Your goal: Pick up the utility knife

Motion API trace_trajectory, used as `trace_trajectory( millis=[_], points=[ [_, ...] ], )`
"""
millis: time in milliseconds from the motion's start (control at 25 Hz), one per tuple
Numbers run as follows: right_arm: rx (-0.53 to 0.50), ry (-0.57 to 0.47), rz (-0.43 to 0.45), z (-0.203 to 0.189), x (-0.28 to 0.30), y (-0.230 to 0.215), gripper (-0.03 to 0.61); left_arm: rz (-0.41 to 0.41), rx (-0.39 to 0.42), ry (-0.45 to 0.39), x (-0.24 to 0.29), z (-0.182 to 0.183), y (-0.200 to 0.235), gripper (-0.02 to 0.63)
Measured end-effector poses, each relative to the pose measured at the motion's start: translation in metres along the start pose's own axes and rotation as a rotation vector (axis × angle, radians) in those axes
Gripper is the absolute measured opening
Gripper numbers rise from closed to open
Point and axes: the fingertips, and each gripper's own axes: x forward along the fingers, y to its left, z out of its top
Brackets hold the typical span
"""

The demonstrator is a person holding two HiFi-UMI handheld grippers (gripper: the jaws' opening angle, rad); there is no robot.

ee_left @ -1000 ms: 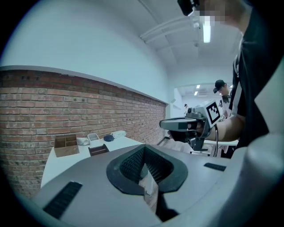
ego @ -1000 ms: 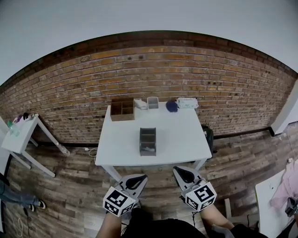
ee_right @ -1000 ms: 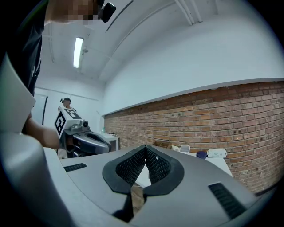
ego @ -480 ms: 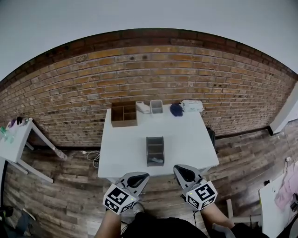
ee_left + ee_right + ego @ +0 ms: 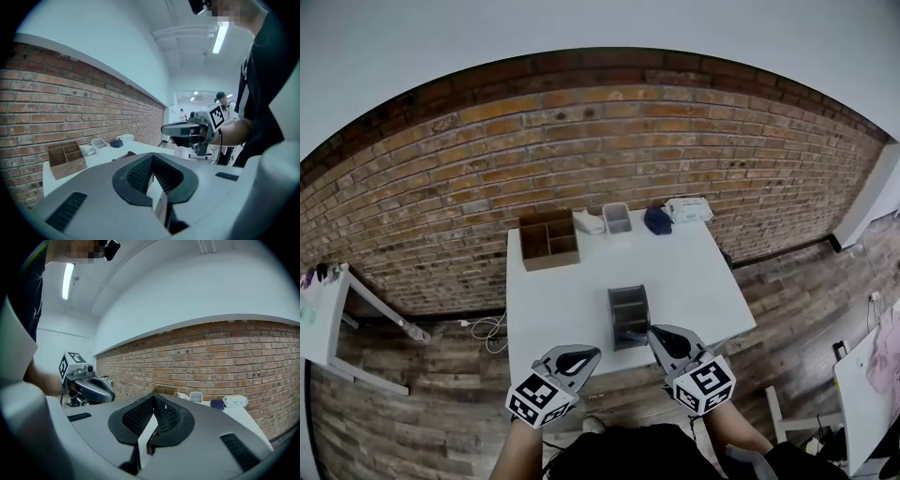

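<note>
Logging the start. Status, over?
Left gripper, right gripper: jaws shut, empty. Utility knife not made out. Grey compartment organiser on white table, near edge.

Smooth table [image 5: 572, 300], rough brick wall [image 5: 581, 141]

Indoor workroom, lab or studio type.
Exposed brick wall [image 5: 581, 141] below plain white upper wall; wood-plank floor [image 5: 422, 412]; white table [image 5: 572, 300] bearing a wooden divided box [image 5: 549, 239] and grey desk organiser [image 5: 628, 316]; second white table [image 5: 319, 319] at left; fluorescent strip light [image 5: 219, 37] overhead; a person [image 5: 221, 99] standing far down the long open room.
</note>
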Motion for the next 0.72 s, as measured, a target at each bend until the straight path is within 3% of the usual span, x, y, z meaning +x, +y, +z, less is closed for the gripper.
trace_trajectory(
  millis=[160, 320, 520, 720],
  points=[
    [0.006, -0.001, -0.048, -0.001, 0.010, -0.005, 0.000, -0.036, 0.006, 0.023, 0.004, -0.005, 0.017, -0.005],
    [-0.071, 0.073, -0.067, -0.016, 0.013, -0.023, 0.000, -0.056, 0.023, 0.025, 0.014, 0.001, 0.022, -0.005],
    [-0.079, 0.110, 0.010, -0.023, 0.012, -0.024, 0.000, -0.025, -0.031, 0.006, 0.024, 0.007, 0.031, -0.005],
    [-0.115, 0.176, 0.124, -0.045, 0.022, -0.024, 0.000, -0.039, -0.028, -0.011, 0.035, 0.013, 0.026, -0.005]
  ],
)
